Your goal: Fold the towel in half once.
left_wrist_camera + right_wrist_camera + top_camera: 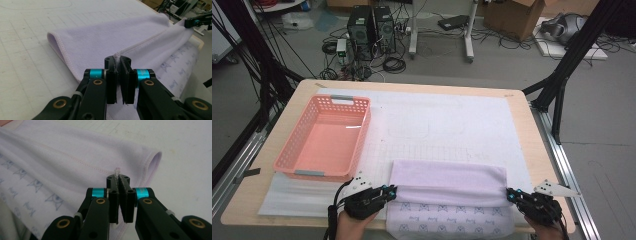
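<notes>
Left gripper [391,190] and right gripper [510,194] each clamp a near corner of the towel [447,177], its long axis spanning between them; the pink basket [325,137] lies beyond the left one.

- Even, diffuse room light from overhead falls on the high view — bright without hard shadows; the white mat [447,125] reads pale and a little washed out.
- A small white glint sits on the floor of the pink basket [324,137].
- The high view is soft and low in detail, with cables on the far floor smeared.
- In both gripper views the near black jaws are slightly blurred, the lilac towel [100,42] just beyond them sharper.
- The far right corner of the left gripper view is out of focus.
- Faint shade lies under the towel's folded edge.
</notes>
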`<state>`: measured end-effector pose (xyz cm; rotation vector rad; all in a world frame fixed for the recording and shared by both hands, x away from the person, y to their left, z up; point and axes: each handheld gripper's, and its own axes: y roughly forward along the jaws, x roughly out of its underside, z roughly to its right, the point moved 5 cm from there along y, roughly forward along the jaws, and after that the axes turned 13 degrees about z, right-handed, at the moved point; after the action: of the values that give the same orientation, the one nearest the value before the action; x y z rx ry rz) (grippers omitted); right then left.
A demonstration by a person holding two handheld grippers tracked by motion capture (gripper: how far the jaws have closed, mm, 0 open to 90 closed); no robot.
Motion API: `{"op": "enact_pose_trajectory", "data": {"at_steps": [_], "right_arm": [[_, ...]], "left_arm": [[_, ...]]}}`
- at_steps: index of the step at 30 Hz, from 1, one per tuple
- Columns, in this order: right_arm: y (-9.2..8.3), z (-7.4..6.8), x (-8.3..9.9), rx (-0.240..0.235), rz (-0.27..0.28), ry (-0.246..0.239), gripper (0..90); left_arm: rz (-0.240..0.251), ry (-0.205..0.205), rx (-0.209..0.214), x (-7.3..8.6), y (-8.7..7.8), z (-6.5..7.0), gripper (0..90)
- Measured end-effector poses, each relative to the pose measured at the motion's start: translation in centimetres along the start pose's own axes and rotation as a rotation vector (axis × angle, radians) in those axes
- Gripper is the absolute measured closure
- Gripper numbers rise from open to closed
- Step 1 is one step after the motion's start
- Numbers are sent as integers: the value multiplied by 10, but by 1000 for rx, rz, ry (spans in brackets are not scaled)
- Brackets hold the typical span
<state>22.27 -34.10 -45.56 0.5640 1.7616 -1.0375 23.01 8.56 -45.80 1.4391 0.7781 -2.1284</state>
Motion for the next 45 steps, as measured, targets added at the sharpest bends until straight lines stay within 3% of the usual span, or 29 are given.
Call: {"op": "enact_pose_trajectory", "data": {"at_steps": [5,8,13,14,16,18,20,24,28,34,37,39,42,44,45], "right_arm": [[-12,-9,6,-11,-12,-12,866],[-20,-13,9,-15,-10,-20,871],[-32,-19,18,-24,-41,-22,871],[-33,-20,20,-19,-50,-19,863],[-35,-20,19,1,-41,-16,684],[-36,-16,11,35,5,-7,608],[-34,-12,2,69,32,-38,605],[-13,-3,-7,82,31,-72,654],[17,7,-13,63,14,-64,687],[61,20,-16,65,-36,-45,689],[75,25,-11,84,-88,-76,698],[74,28,-11,88,-76,-53,732],[66,38,-10,161,-74,-75,758],[59,42,-9,186,-52,-46,695],[55,44,-9,175,-29,-17,692]], "left_arm": [[-6,17,21,2,-12,10,841],[-33,27,39,6,-16,15,841],[-62,29,93,7,-22,21,838],[-68,37,112,8,-22,23,814],[-44,53,117,5,-21,23,623],[-3,63,90,-3,-19,18,493],[37,73,38,-10,-14,8,430],[60,81,-9,-17,2,-12,432],[59,49,-34,-20,19,-31,445],[51,20,-72,-20,36,-50,434],[37,6,-79,-17,39,-56,410],[32,3,-81,-15,40,-57,390],[25,-4,-100,-13,41,-59,375],[16,-3,-103,-13,41,-60,377],[13,-3,-108,-13,42,-60,380]]}}
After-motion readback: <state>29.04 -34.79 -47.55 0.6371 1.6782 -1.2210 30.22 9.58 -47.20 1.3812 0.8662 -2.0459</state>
